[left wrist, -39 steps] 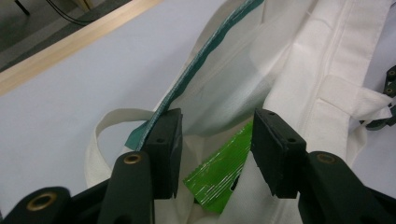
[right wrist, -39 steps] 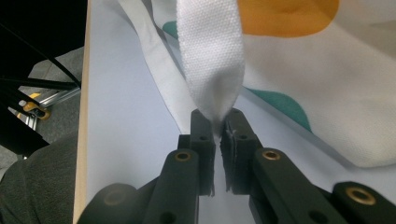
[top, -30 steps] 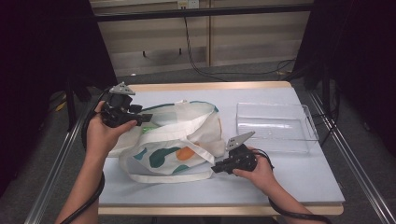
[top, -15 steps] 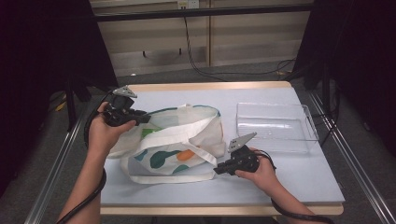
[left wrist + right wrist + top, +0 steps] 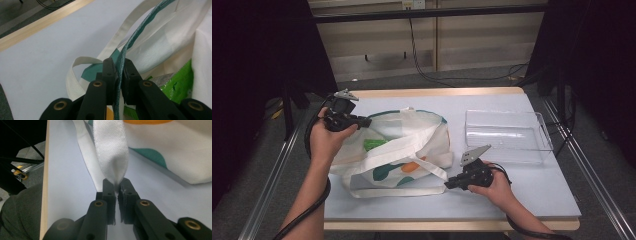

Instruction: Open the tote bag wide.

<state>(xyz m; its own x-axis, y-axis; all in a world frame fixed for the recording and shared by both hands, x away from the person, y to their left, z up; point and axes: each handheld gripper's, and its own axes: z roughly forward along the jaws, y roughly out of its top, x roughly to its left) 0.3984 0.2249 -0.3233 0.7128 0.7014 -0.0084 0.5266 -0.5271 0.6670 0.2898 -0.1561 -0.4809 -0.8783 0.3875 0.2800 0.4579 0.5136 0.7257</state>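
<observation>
Pinching the white strap [image 5: 111, 150] of the tote bag [image 5: 412, 150] at the near edge of the table [image 5: 537, 200], my right gripper [image 5: 451, 184] is clamped tight on the folded webbing, I judge to anchor the bag's near side while the other side is pulled. The strap runs straight away from my jaws toward the printed cloth with its orange and teal patches. Farther off, my left gripper [image 5: 364, 121] has just been closing and now bites the teal-trimmed rim [image 5: 130, 42] of the bag's mouth, the trim caught between the pads; held raised like that, I think it keeps the mouth open, and a green packet [image 5: 178, 82] shows inside. The bag lies slumped on its side at the table's middle, its long axis running left to right, mouth turned toward my left hand. Beyond it on the right, well apart, sits a clear plastic tray [image 5: 504, 135].
</observation>
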